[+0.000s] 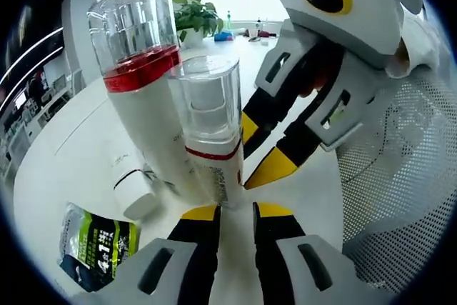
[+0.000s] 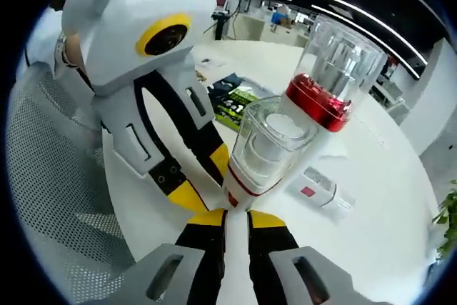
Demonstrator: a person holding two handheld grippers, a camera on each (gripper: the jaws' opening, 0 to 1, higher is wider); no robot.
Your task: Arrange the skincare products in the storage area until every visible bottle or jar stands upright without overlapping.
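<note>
**Both claws at small bottle**

Left claw (image 1: 235,208): jaws narrow, closed on base of small bottle (image 1: 211,133), upright on counter (image 1: 78,148). Right claw (image 2: 237,213): jaws narrow, gripping same bottle low, approx. opposite side. Tall bottle (image 1: 146,83), red band, clear cap, upright, touching small bottle's far side. Tube (image 1: 136,191) lying flat near tall bottle. Green sachet (image 1: 96,248) flat on counter. Mesh basket (image 1: 407,176) just beside.
</note>
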